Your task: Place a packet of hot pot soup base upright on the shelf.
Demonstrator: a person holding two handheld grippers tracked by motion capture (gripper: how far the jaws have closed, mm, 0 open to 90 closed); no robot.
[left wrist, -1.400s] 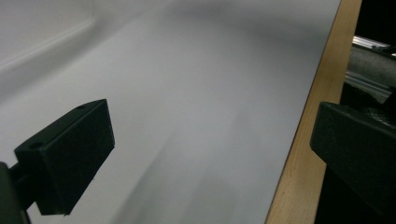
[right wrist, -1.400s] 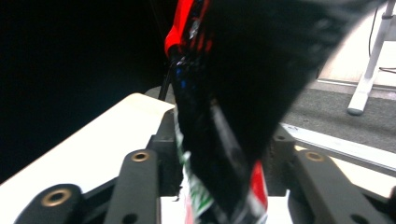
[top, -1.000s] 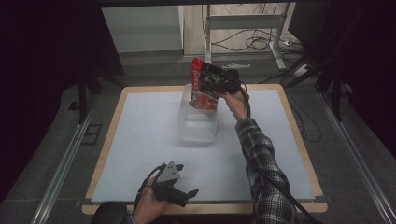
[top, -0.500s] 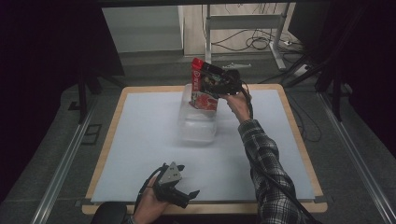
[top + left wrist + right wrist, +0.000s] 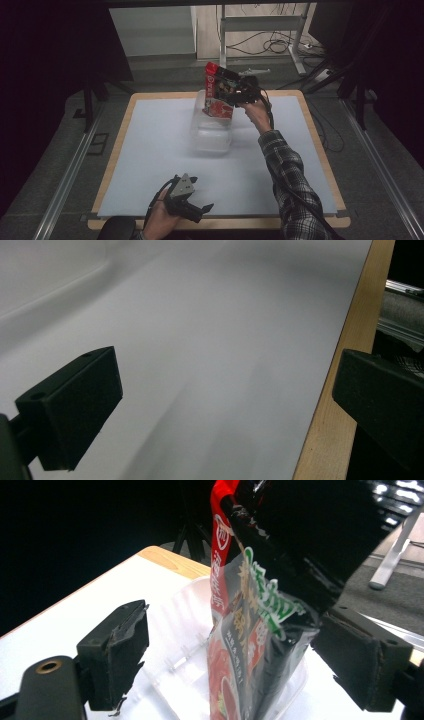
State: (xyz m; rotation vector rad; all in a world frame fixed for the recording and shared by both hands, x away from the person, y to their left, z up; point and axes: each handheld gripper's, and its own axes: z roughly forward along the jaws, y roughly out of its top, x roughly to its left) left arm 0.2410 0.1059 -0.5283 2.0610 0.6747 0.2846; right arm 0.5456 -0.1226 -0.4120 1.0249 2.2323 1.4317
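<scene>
On the pale, wood-edged worktop (image 5: 150, 150), right tongs (image 5: 235, 655) stand spread around a red-and-black printed snack pouch (image 5: 218, 92) upright in a clear plastic tub (image 5: 211, 132), likely placing; withdrawal next; left tongs (image 5: 192, 207) idle, spread.
</scene>
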